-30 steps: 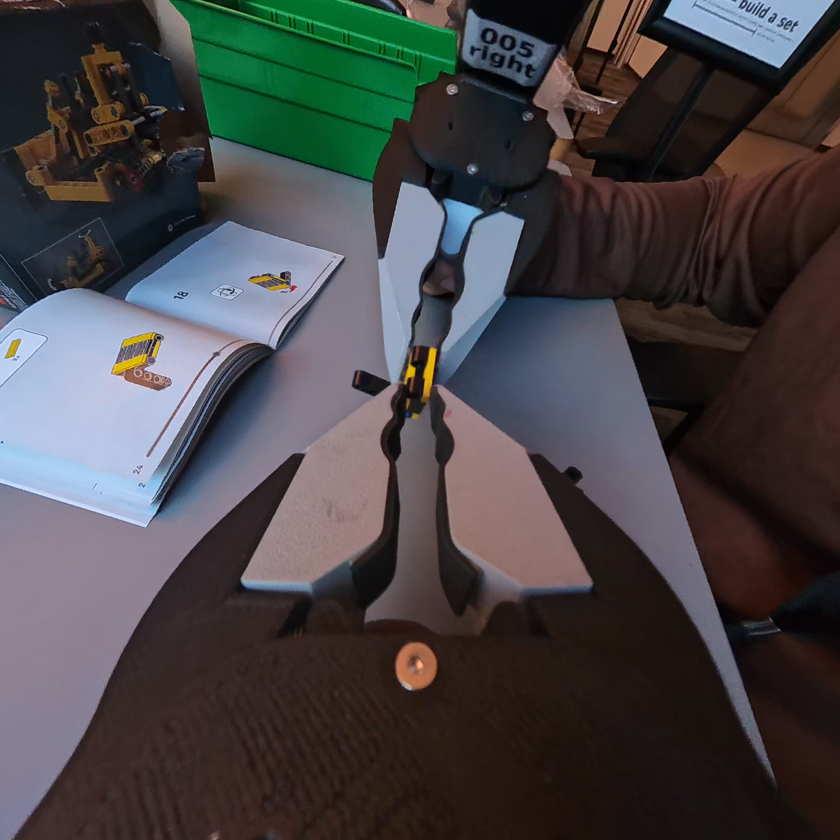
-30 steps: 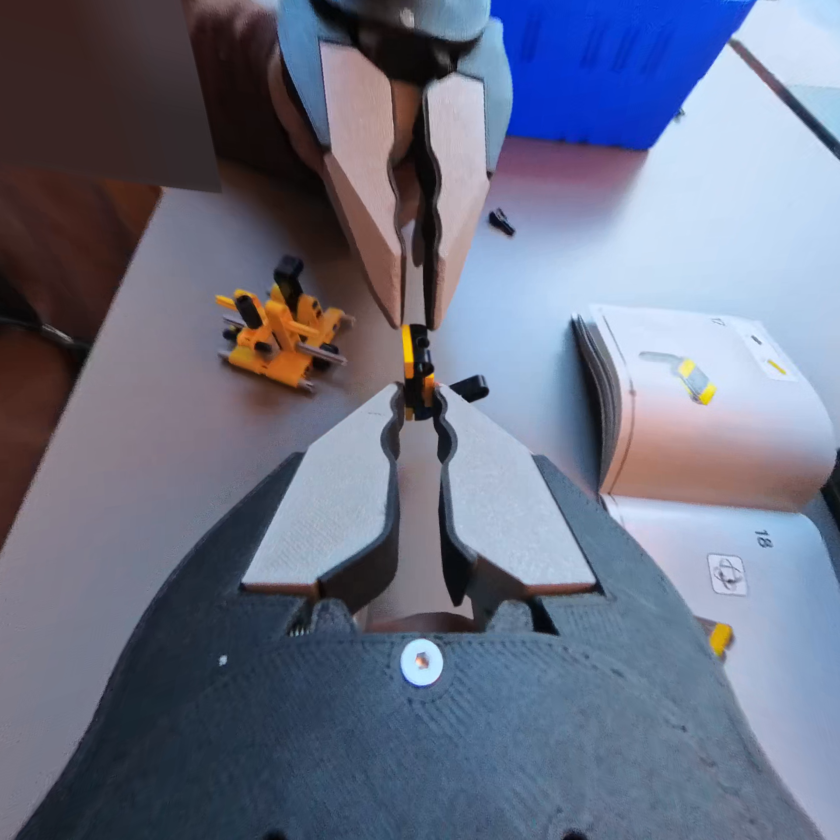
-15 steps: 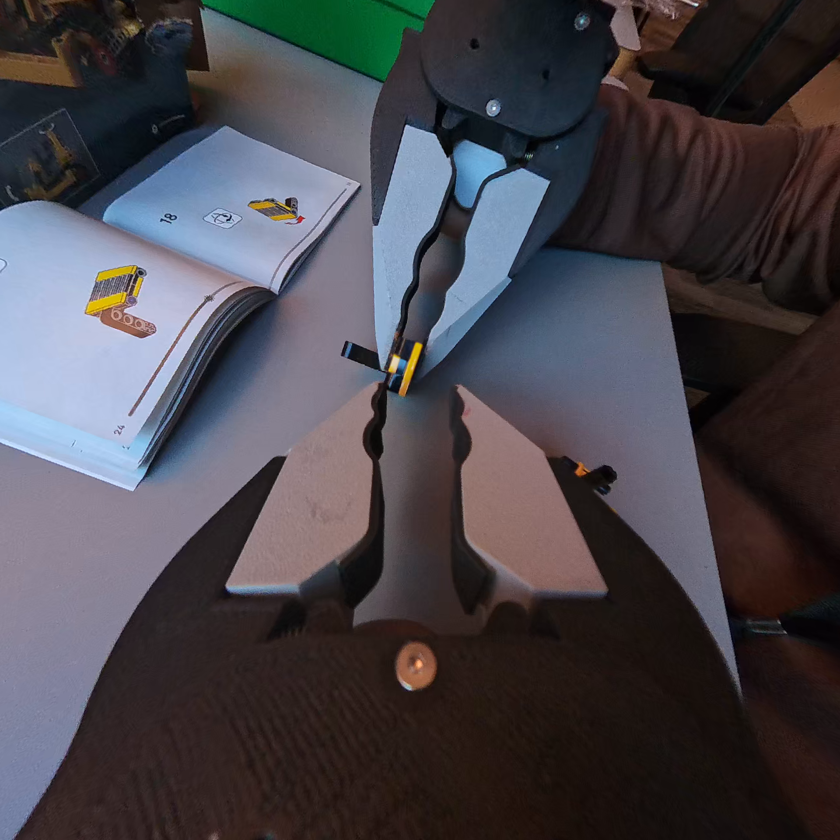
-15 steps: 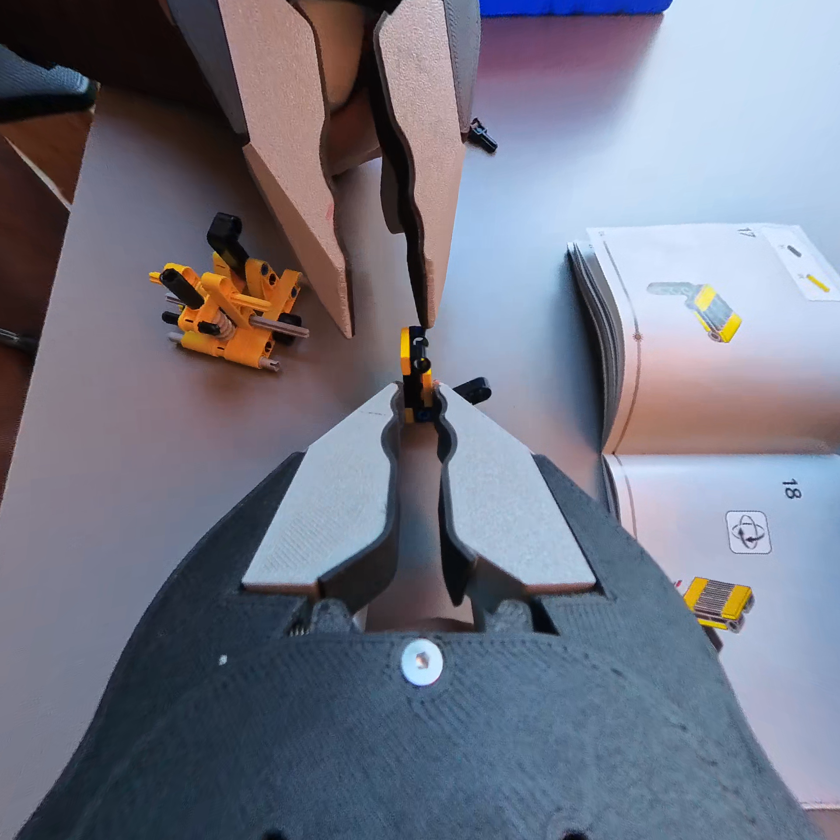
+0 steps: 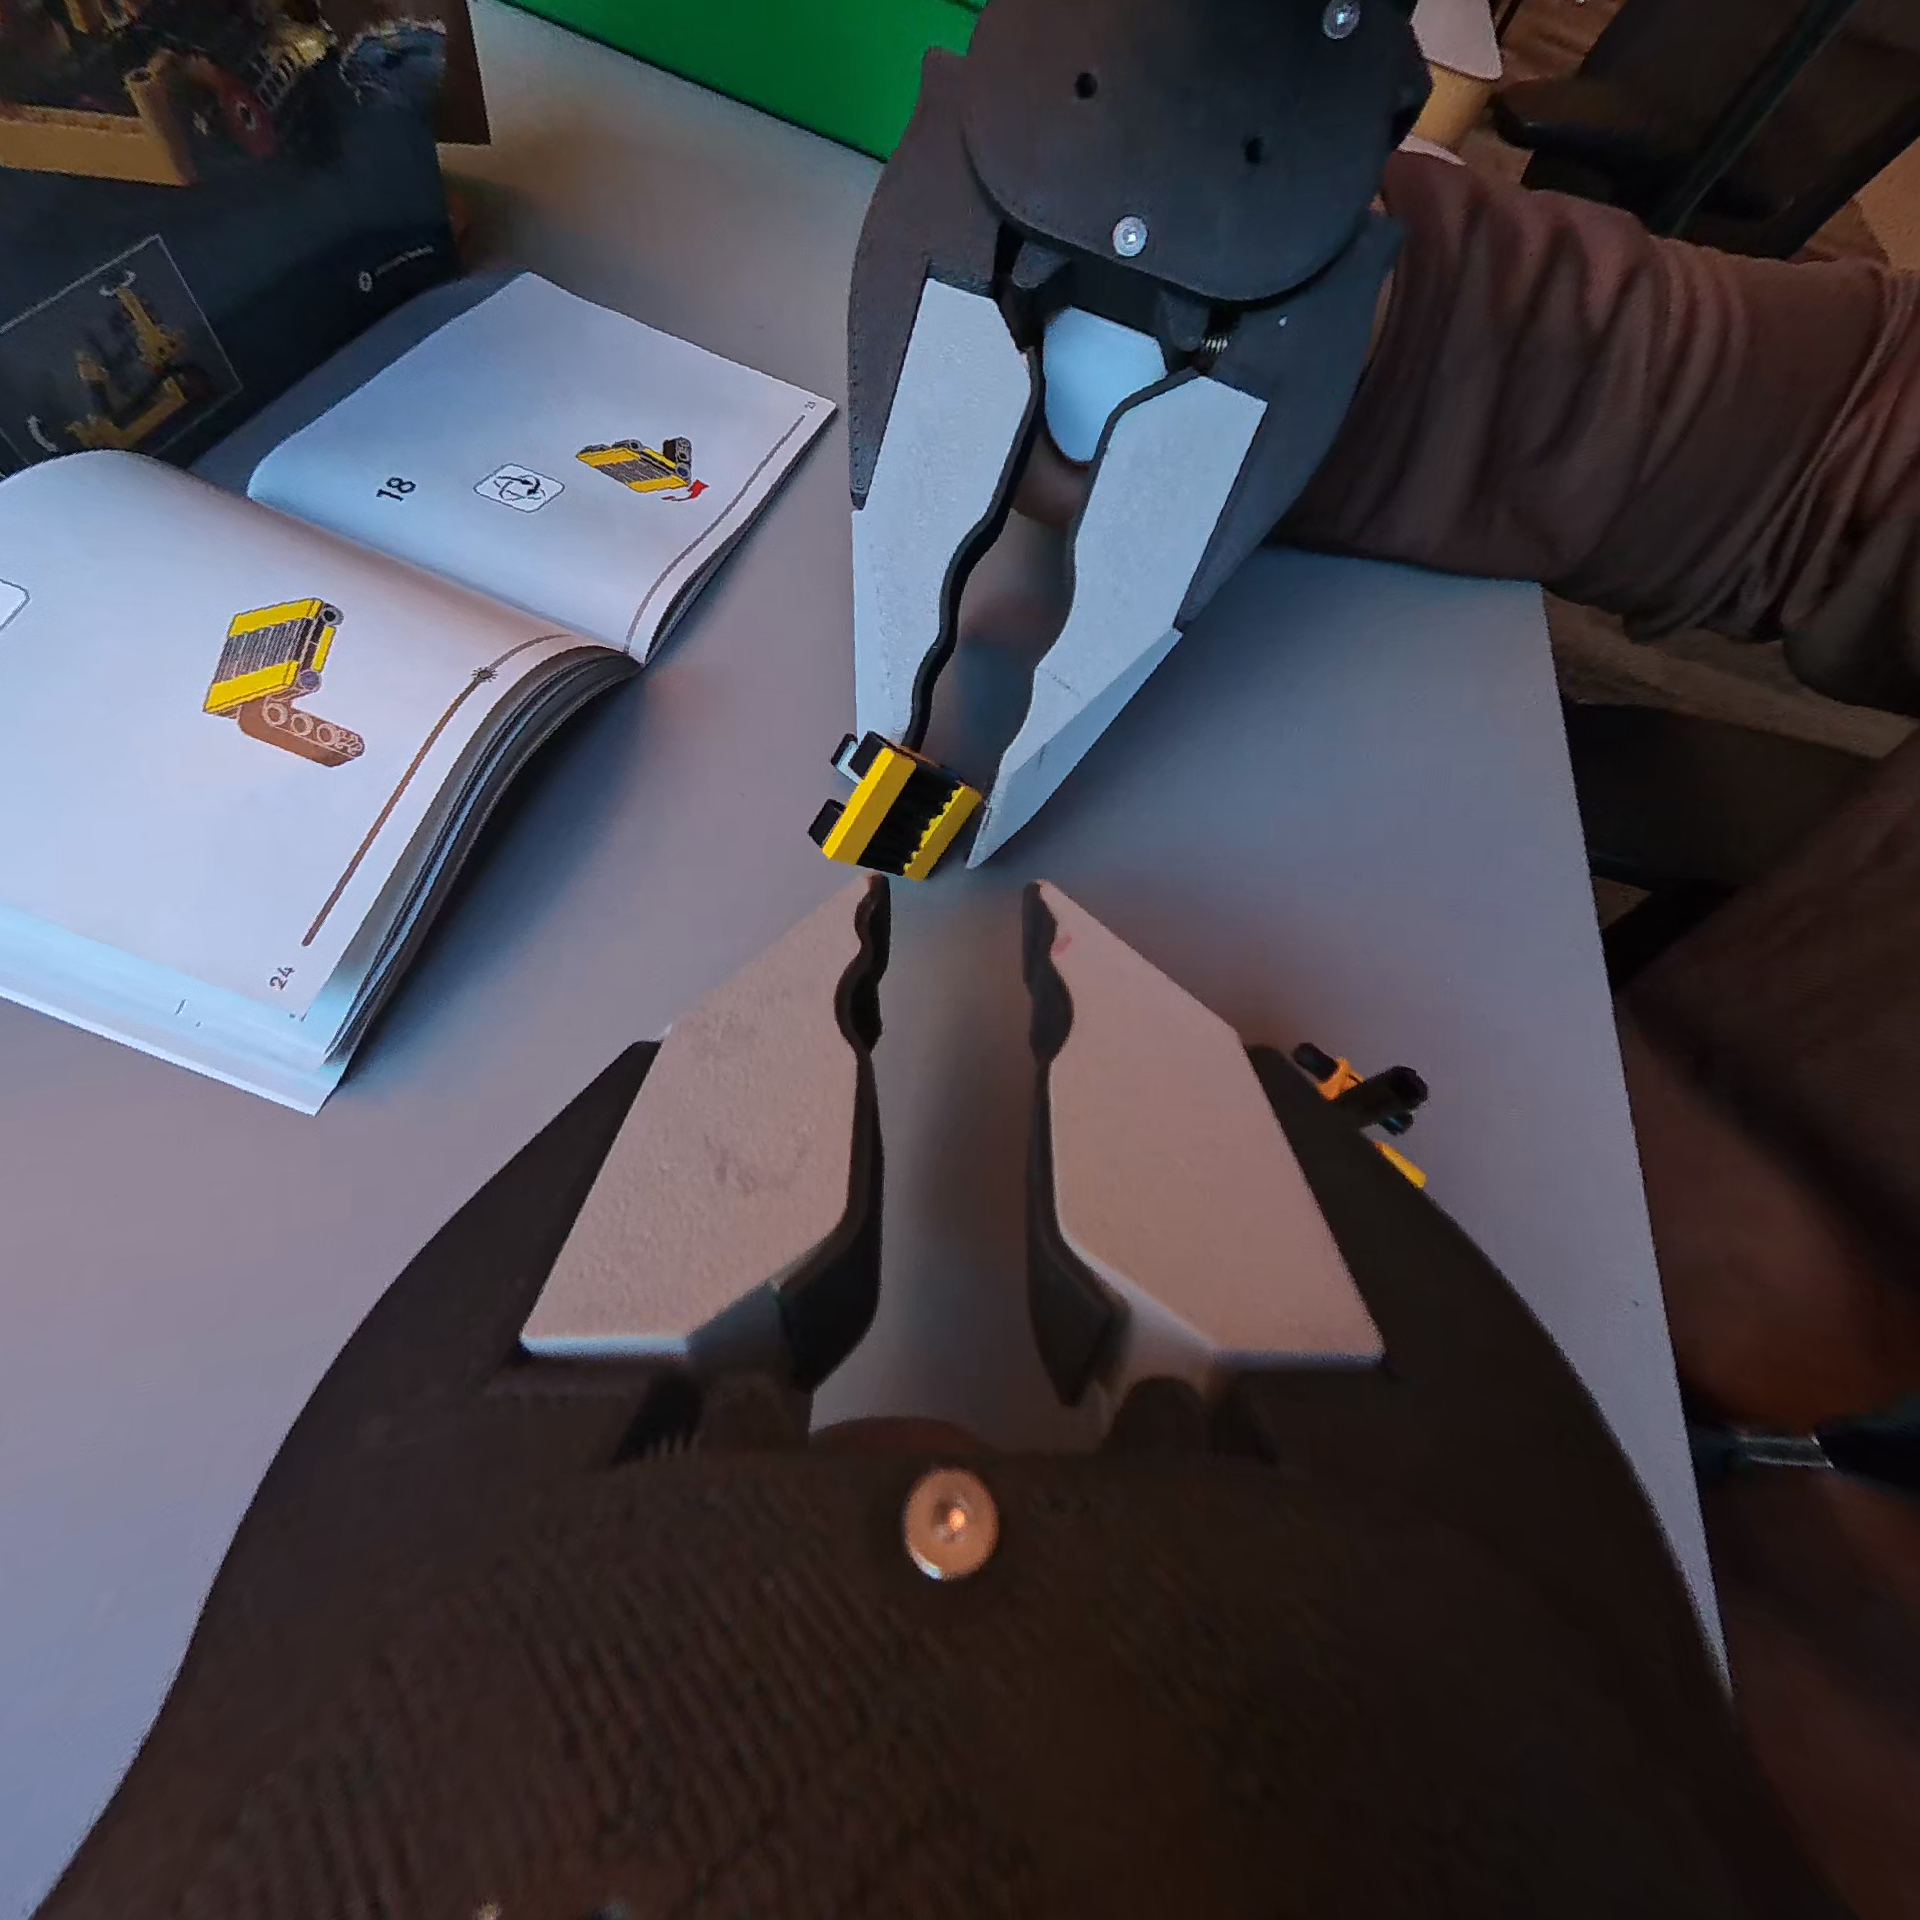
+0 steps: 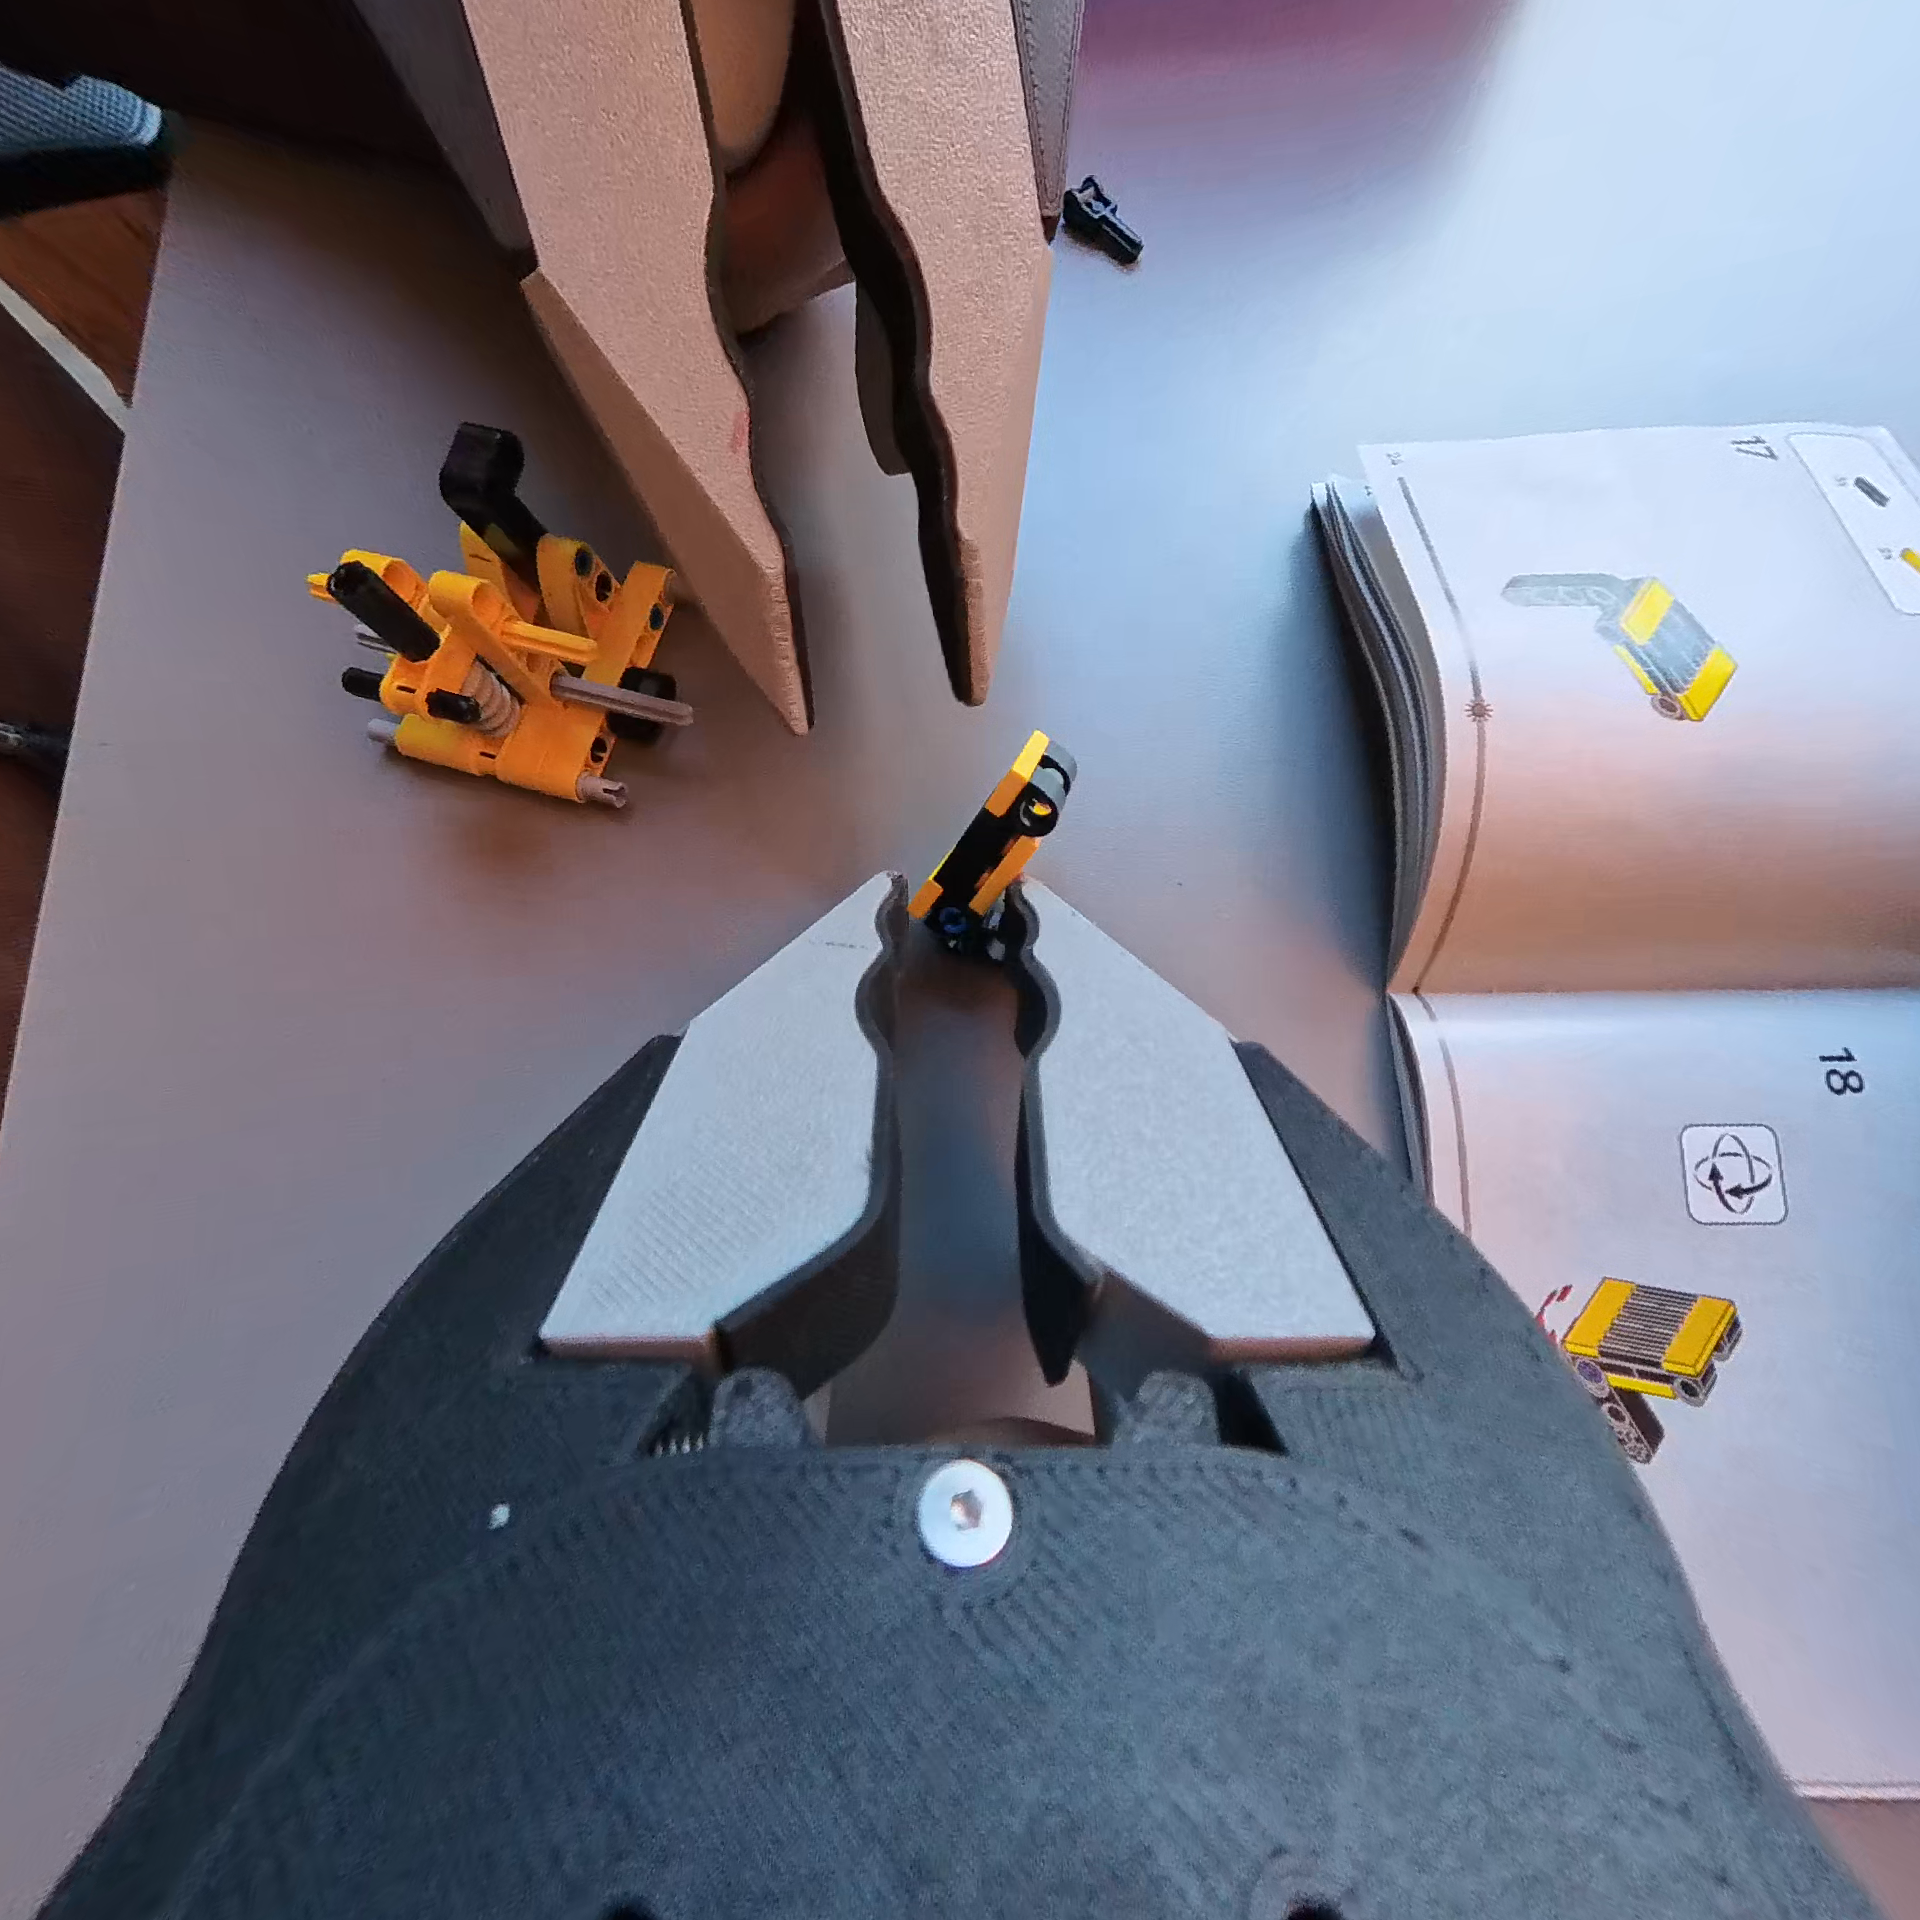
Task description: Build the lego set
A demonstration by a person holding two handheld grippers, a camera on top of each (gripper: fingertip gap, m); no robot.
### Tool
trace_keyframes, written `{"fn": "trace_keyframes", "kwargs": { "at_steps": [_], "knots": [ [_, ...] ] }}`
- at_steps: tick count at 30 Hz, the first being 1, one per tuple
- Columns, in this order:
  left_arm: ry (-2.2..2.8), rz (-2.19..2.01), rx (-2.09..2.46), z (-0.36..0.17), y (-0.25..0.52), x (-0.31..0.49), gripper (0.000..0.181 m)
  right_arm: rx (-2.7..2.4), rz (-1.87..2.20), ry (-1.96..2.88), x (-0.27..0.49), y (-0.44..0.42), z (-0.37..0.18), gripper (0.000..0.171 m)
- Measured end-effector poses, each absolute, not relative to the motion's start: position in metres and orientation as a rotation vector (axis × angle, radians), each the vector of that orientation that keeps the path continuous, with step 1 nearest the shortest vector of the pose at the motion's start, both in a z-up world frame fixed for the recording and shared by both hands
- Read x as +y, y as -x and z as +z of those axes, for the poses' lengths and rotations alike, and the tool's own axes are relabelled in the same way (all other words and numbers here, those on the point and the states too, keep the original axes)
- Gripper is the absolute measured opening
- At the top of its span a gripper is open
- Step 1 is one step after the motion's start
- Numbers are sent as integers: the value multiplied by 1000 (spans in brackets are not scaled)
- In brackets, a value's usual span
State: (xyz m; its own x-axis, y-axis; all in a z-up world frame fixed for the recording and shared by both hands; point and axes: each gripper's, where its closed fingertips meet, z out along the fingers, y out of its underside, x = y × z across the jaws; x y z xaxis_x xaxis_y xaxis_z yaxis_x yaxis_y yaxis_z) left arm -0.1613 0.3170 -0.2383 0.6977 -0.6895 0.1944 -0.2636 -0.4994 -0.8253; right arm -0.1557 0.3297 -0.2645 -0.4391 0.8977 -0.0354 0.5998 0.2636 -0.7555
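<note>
My right gripper [image 6: 958,888] holds a small yellow and black lego piece [image 6: 992,831] by its lower end, just above the grey table [image 6: 260,1039]. The piece leans to the right between the fingertips. In the left wrist view the right gripper [image 5: 935,805] faces me and the piece [image 5: 899,805] shows its black grille. My left gripper [image 5: 956,899] is open and empty, with its tips just short of the piece. It hangs from the top of the right wrist view [image 6: 883,712]. A yellow partial assembly [image 6: 509,665] lies on the table to its left.
An open instruction booklet [image 5: 312,675] lies beside the grippers and also shows in the right wrist view [image 6: 1662,831]. The dark set box [image 5: 156,208] and a green bin [image 5: 779,62] stand behind it. A black pin [image 6: 1107,218] lies loose. A person's sleeve [image 5: 1610,416] crosses the table edge.
My left gripper let go of the piece, opened and drew back. The piece turned and tilted in my right gripper, whose jaws now stand a little wider.
</note>
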Motion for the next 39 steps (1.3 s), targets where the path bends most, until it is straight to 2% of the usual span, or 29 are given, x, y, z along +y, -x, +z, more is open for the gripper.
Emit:
{"fn": "trace_keyframes", "kwargs": {
  "at_steps": [10,17,19,21,26,31,32,35,39],
  "knots": [
    [2078,-689,687,-236,164,320,26,-2131,970,1196,323,159,-257,14],
    [2004,-695,684,-225,167,320,22,-2082,952,1082,320,164,-247,14],
    [1995,-667,652,-223,176,324,38,-2049,978,1030,317,165,-240,14],
    [1981,-655,668,-221,181,324,38,-2022,1011,986,313,165,-232,14],
    [1885,-734,744,-208,164,313,23,-2009,1044,938,305,167,-227,14],
    [1914,-678,799,-218,159,311,18,-2038,1043,927,298,167,-230,15],
    [1926,-685,803,-219,159,310,12,-2038,1024,933,299,168,-231,16],
    [1987,-660,794,-228,165,311,8,-2056,969,962,306,167,-237,30],
    [2081,-624,826,-242,168,309,7,-2050,933,1023,319,167,-242,29]
  ]
}}
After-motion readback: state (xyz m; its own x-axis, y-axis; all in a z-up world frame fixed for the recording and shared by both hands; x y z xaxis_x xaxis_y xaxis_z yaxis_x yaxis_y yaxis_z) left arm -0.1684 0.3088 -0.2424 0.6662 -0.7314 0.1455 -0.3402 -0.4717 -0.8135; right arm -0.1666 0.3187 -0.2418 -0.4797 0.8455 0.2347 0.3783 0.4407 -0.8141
